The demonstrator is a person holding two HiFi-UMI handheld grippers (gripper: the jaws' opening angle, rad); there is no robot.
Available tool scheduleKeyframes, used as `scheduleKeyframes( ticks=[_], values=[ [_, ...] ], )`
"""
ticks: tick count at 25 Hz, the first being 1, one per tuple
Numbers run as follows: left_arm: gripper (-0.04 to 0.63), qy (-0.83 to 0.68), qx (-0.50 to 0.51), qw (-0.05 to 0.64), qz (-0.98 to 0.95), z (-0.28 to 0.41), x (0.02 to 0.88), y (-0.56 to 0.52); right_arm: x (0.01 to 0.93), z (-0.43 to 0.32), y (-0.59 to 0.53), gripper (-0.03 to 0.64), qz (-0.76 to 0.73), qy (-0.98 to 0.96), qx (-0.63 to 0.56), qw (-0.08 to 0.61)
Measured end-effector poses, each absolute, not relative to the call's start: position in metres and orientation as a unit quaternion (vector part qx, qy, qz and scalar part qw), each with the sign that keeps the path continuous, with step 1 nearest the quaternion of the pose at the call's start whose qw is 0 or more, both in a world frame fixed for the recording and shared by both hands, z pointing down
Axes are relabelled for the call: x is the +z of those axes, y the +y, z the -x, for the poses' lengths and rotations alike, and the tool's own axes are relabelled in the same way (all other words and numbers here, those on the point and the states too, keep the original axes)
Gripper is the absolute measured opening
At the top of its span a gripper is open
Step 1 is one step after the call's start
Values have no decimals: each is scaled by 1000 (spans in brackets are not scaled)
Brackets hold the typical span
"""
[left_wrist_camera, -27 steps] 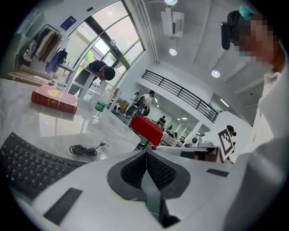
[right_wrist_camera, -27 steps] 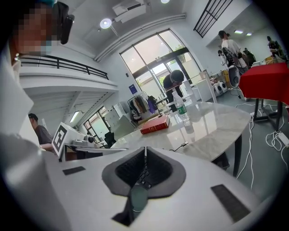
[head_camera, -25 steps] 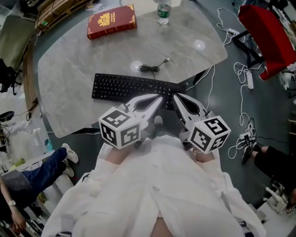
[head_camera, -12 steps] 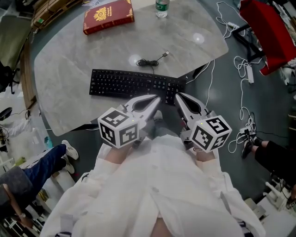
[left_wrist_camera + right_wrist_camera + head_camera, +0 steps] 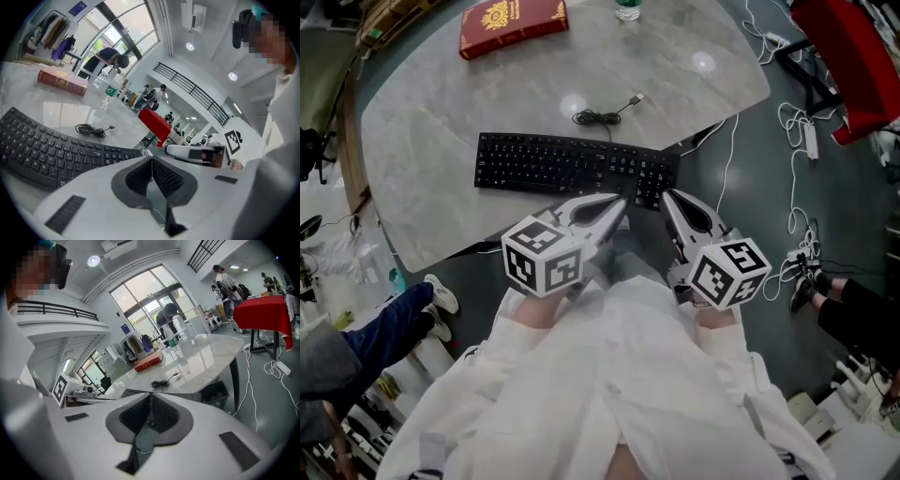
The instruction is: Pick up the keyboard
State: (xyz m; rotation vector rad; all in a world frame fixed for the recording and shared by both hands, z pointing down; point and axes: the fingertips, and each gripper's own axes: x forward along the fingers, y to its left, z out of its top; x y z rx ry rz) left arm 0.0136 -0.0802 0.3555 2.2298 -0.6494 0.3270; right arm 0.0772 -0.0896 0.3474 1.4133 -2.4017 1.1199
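Note:
A black keyboard (image 5: 572, 169) lies near the front edge of the grey marble table (image 5: 441, 112), its coiled cable (image 5: 600, 114) trailing behind it. In the left gripper view the keyboard (image 5: 51, 150) fills the lower left. My left gripper (image 5: 622, 203) is shut with nothing in it, its tips just short of the keyboard's near edge. My right gripper (image 5: 666, 197) is also shut and empty, close to the keyboard's right end. In the right gripper view only a sliver of the keyboard (image 5: 129, 393) shows behind the jaws.
A red book (image 5: 511, 23) and a water bottle (image 5: 627, 9) stand at the table's far side. Cables and power strips (image 5: 797, 141) litter the floor to the right, near a red-covered stand (image 5: 853, 56). A seated person's leg (image 5: 384, 328) is at the lower left.
Both grippers have sunk a little, and in the head view their tips now lie just short of the keyboard's near edge rather than on it. Both jaws stayed shut.

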Motion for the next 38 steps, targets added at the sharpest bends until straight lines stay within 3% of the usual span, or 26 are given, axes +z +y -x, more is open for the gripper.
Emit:
scheduleKeyframes(
  ticks=[31,38],
  values=[
    [15,-227,178,449,-846,-30,430,-64,434,-102,-89,38,-492,-745,443,79],
    [14,-237,178,459,-837,-19,440,-66,444,-102,-89,139,-493,-741,447,90]
  ],
)
